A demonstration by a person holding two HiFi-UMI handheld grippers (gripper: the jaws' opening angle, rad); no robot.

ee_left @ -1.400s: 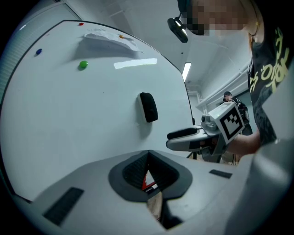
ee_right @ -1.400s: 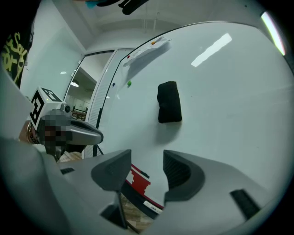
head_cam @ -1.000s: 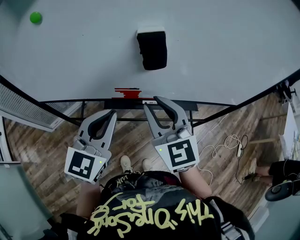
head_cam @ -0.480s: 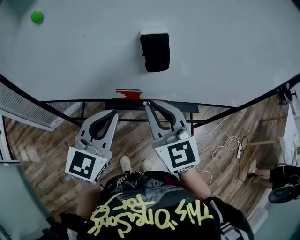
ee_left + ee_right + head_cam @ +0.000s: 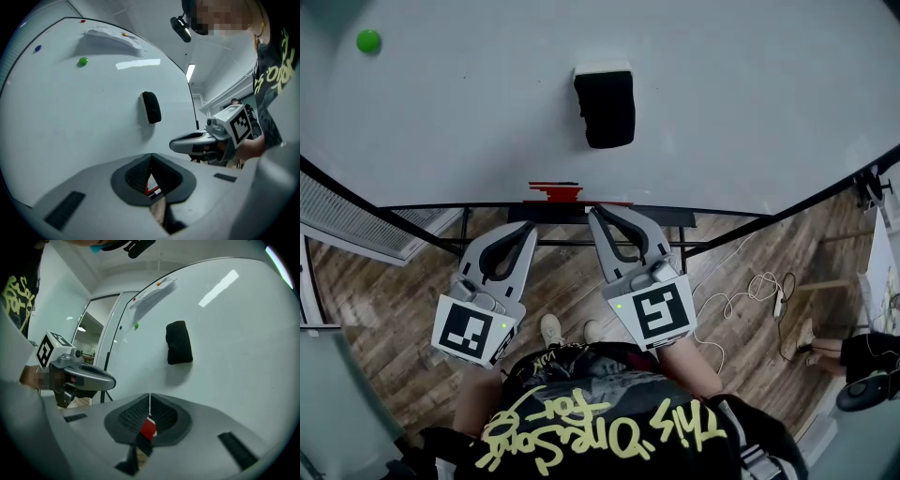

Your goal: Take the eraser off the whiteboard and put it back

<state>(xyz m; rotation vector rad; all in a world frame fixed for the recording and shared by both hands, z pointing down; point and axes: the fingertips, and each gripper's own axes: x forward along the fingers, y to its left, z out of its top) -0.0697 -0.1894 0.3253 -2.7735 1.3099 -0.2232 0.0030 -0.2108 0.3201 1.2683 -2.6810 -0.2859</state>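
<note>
Our right gripper (image 5: 150, 397) has just pinched its jaws fully together on nothing, and our left gripper (image 5: 151, 157) beside it is likewise clenched with nothing in it, both short of the whiteboard (image 5: 234, 357). The eraser (image 5: 178, 342), a black, soft-looking block with a white edge, clings to the board above and ahead of both pairs of tips, nearer the right pair and well apart from either, the way to it open. Just below the tips a red object (image 5: 555, 191) lies on the board's ledge, a green magnet (image 5: 83, 61) sits far up and left of the left jaws, and a pale cable (image 5: 759, 277) lies on the wooden floor (image 5: 394, 309) off to the right.
</note>
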